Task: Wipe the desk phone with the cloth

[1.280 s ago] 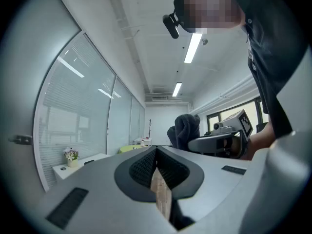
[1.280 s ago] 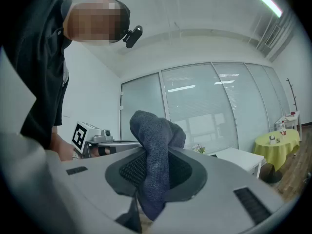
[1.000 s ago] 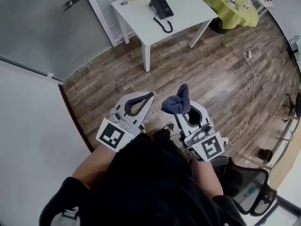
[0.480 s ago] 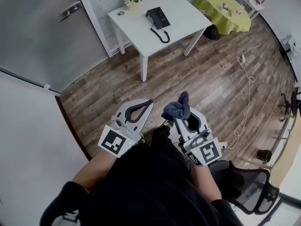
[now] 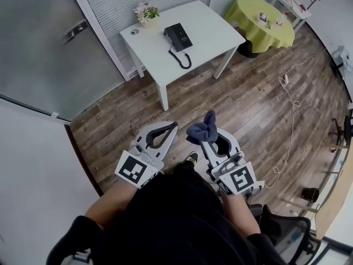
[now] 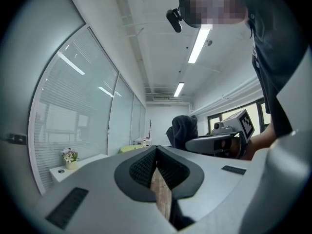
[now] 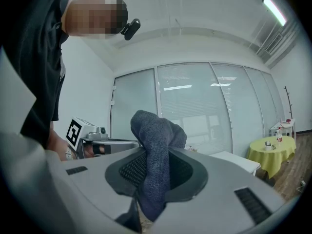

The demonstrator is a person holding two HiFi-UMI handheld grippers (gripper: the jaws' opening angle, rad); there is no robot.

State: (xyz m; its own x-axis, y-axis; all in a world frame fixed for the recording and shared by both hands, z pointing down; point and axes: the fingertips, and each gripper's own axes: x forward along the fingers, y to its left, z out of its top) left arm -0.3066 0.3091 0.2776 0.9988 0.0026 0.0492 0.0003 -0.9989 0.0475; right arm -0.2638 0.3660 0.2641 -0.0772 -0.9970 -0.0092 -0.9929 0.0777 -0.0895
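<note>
My right hand-held gripper (image 5: 212, 138) grasps a bunched blue-grey cloth (image 5: 202, 128); my left hand-held gripper (image 5: 170, 128) is clenched, empty. The black desk phone (image 5: 178, 36) sits on the white surface (image 5: 212, 24).

A white table (image 5: 209, 29) bears flowers (image 5: 144, 11); a green-clothed round table (image 5: 276, 35) stands beside it.
</note>
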